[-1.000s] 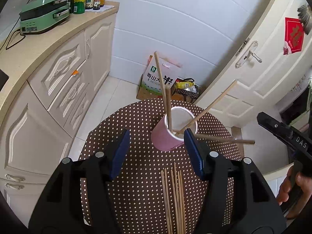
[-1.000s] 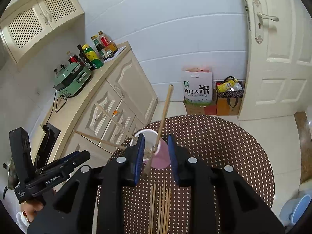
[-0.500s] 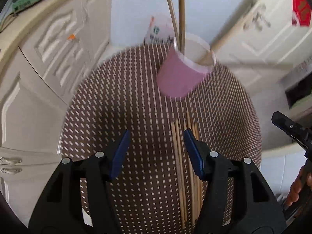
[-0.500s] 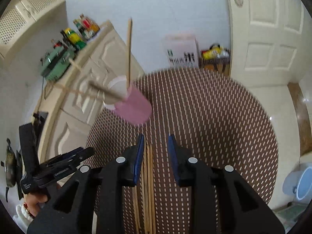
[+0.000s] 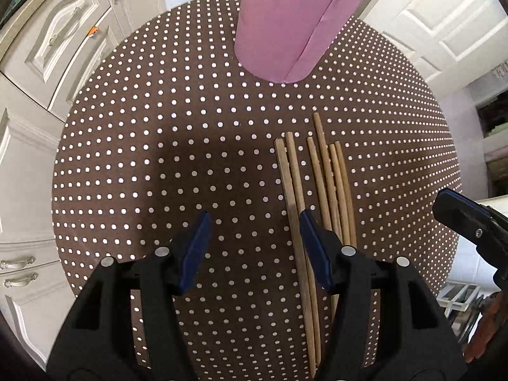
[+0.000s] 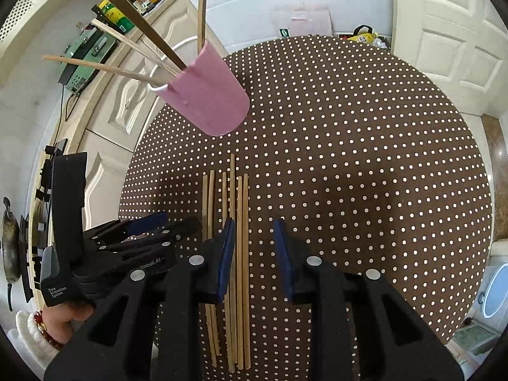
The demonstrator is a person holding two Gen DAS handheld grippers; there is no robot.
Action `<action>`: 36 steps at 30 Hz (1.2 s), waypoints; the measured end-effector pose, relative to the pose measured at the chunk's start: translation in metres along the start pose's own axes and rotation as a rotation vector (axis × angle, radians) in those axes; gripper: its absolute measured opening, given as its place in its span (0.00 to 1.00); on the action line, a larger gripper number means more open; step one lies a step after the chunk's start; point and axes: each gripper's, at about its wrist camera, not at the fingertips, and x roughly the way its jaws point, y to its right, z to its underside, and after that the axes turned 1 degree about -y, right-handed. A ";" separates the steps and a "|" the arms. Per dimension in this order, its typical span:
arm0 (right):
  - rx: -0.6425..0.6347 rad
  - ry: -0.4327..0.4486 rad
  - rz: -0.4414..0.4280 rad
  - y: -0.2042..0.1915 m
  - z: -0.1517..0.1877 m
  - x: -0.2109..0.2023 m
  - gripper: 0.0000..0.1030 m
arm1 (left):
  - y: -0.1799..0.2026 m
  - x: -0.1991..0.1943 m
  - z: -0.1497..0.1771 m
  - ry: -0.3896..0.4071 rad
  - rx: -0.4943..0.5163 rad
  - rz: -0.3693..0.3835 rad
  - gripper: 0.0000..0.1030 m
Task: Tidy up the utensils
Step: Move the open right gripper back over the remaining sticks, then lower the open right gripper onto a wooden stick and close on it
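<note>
A pink cup (image 5: 292, 22) (image 6: 208, 95) stands on the round brown dotted table (image 5: 158, 127) (image 6: 365, 127) and holds several wooden chopsticks (image 6: 127, 41). Several more chopsticks (image 5: 317, 184) (image 6: 231, 197) lie side by side on the table in front of the cup. My left gripper (image 5: 252, 247) is open and empty, low over the table, its right finger over the left chopsticks. My right gripper (image 6: 254, 254) is open and empty, its left finger over the right part of the row. Each gripper also shows in the other's view (image 6: 127, 241) (image 5: 470, 222).
White kitchen cabinets (image 5: 47, 47) and a counter with a green appliance (image 6: 85, 60) and bottles stand to the left of the table. A white door (image 6: 451, 31) is at the right. A rice bag and boxes sit on the floor behind the table.
Both grippers have come down and back from the cup to just above the chopsticks lying on the table. The right gripper released its chopstick into the cup and has opened wider.
</note>
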 end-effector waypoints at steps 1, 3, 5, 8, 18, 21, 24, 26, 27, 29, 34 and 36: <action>-0.001 -0.006 0.000 0.000 -0.001 0.002 0.23 | 0.001 0.003 -0.001 -0.004 -0.001 -0.002 0.56; -0.002 -0.019 0.001 0.001 -0.002 0.007 0.23 | 0.002 0.007 -0.003 -0.010 0.002 -0.010 0.56; -0.003 -0.028 0.001 0.003 -0.003 0.010 0.23 | 0.004 0.009 -0.006 -0.008 0.010 -0.020 0.56; -0.006 -0.043 0.002 0.005 -0.004 0.016 0.23 | 0.010 0.010 -0.013 -0.005 0.025 -0.034 0.56; -0.029 -0.103 0.002 0.005 -0.013 0.038 0.23 | 0.022 0.017 -0.027 -0.008 0.054 -0.080 0.56; -0.047 -0.135 0.004 0.001 -0.014 0.049 0.23 | 0.023 0.019 -0.028 -0.006 0.084 -0.123 0.43; -0.071 -0.156 0.012 -0.004 -0.015 0.057 0.23 | 0.020 0.019 -0.031 0.001 0.084 -0.110 0.35; -0.094 -0.179 0.024 -0.009 -0.015 0.064 0.23 | 0.019 0.019 -0.032 0.002 0.081 -0.104 0.34; -0.101 -0.184 0.027 -0.011 -0.015 0.066 0.23 | 0.018 0.019 -0.032 0.003 0.081 -0.103 0.34; -0.126 -0.194 0.057 -0.015 -0.015 0.071 0.23 | 0.019 0.020 -0.034 0.004 0.082 -0.102 0.34; -0.168 -0.203 0.095 -0.021 -0.015 0.079 0.22 | 0.018 0.020 -0.034 0.009 0.075 -0.092 0.34; -0.186 -0.201 0.111 -0.026 -0.015 0.082 0.21 | 0.015 0.020 -0.033 0.011 0.076 -0.089 0.34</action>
